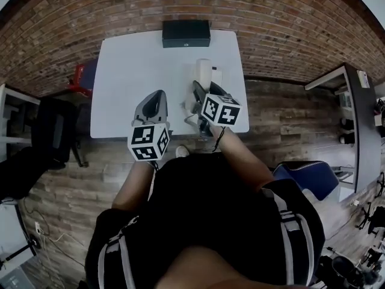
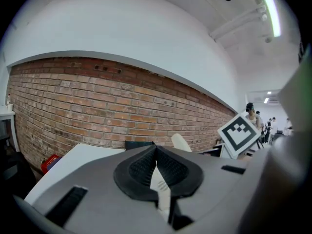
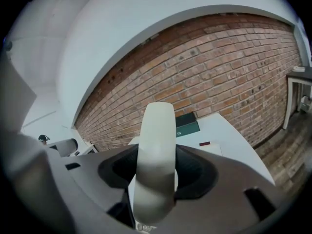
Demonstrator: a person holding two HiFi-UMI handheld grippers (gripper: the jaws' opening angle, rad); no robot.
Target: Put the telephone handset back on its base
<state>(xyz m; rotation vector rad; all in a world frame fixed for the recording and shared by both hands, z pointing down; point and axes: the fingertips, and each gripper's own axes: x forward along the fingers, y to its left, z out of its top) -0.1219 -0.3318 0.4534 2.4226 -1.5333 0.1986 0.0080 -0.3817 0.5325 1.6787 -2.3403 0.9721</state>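
Observation:
The white telephone handset (image 3: 156,150) stands upright between the jaws of my right gripper (image 3: 156,168), which is shut on its lower part. In the head view this gripper (image 1: 201,94) hovers over the right half of the white table (image 1: 138,71), with the handset (image 1: 204,70) sticking out ahead of it. The white base (image 3: 210,146), with a small red mark, lies on the table just beyond and to the right. My left gripper (image 1: 154,103) hangs over the table's near edge to the left, its jaws (image 2: 156,150) together and holding nothing.
A black box (image 1: 186,33) sits at the table's far edge against the brick wall (image 1: 252,11). A red object (image 1: 80,76) lies on the floor left of the table. A blue chair (image 1: 307,176) stands to my right.

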